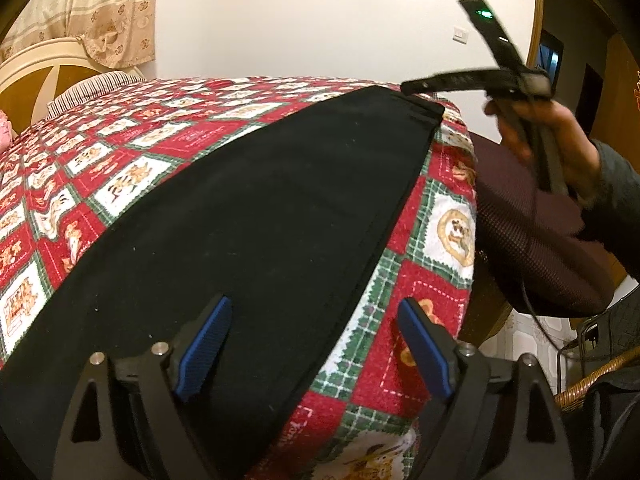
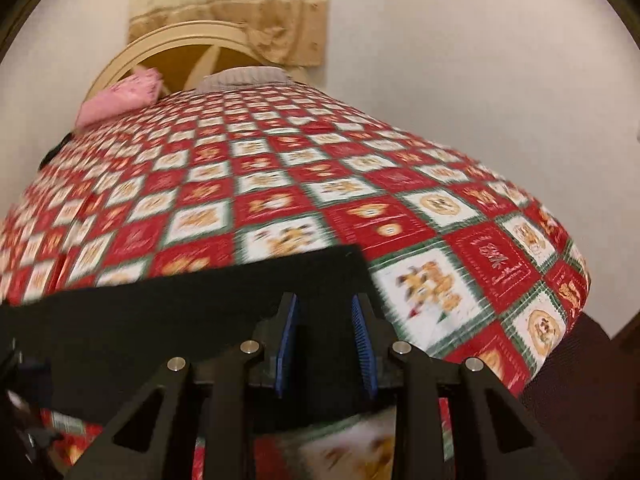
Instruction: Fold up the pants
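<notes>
Black pants [image 1: 256,208] lie flat on a red, white and green patchwork bedspread [image 1: 120,160], running from the near left to the far right corner of the bed. My left gripper [image 1: 316,308] is open, its blue pads straddling the pants' near right edge just above the cloth. My right gripper [image 2: 324,308], with jaws partly open and empty, hovers over the end of the pants [image 2: 200,292] in its own blurred view. It also shows in the left wrist view [image 1: 416,88], held by a hand above the pants' far corner.
A cream headboard [image 2: 176,56], a striped pillow [image 2: 244,76] and a pink cushion [image 2: 120,96] are at the head of the bed. A dark mesh chair [image 1: 540,232] and a wicker basket [image 1: 600,376] stand off the bed's right side.
</notes>
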